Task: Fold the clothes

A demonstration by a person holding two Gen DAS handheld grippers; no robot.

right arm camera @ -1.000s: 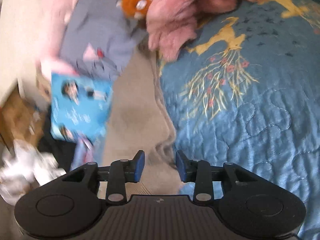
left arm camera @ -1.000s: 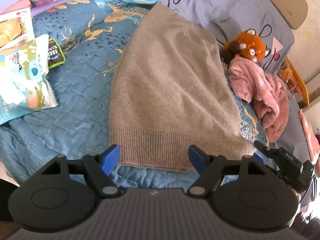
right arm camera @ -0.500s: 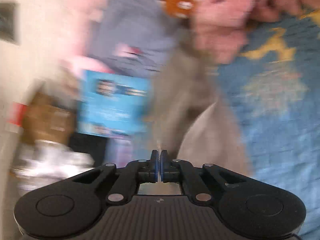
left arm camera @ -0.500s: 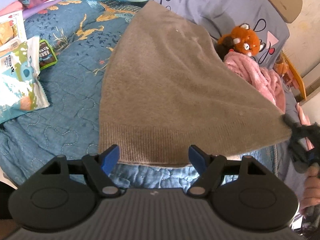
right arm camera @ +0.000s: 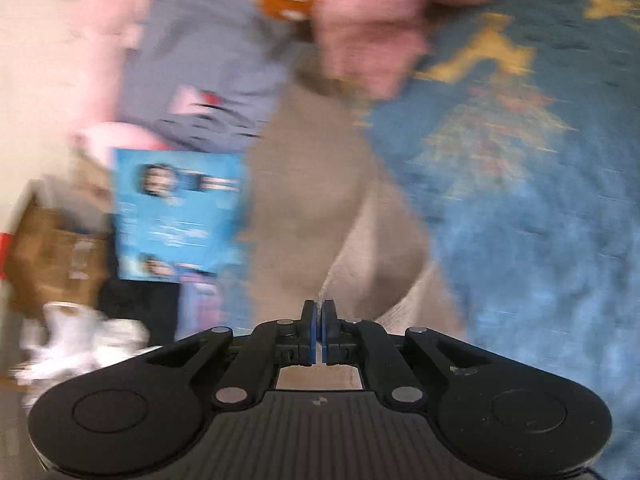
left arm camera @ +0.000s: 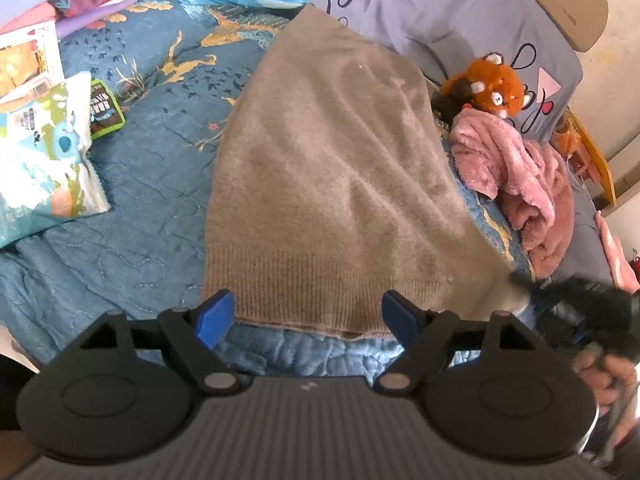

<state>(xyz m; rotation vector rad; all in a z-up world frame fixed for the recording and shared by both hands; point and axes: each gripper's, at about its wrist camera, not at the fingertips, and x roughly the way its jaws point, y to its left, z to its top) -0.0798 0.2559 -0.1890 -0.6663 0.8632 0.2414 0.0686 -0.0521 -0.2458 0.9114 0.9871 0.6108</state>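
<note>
Sweater (left arm camera: 332, 184) lies on the bed (left arm camera: 152, 184); right tongs (right arm camera: 319, 330) pinch its 4 o'clock hem corner, left tongs (left arm camera: 308, 316) gape at 6 o'clock. We judge the first fold is starting; next, carry that corner across.

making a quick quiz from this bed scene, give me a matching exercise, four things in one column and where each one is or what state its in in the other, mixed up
Things:
1. tan sweater
2. orange plush toy
3. left gripper
4. right gripper

States or places:
A. jaws wide, opening, nothing gripped
B. spread flat on the blue quilt, one hem corner lifted
C. shut on a corner of knit fabric
D. against the grey pillow, above the pink fleece

Pairs: 1-B, 2-D, 3-A, 4-C
</note>
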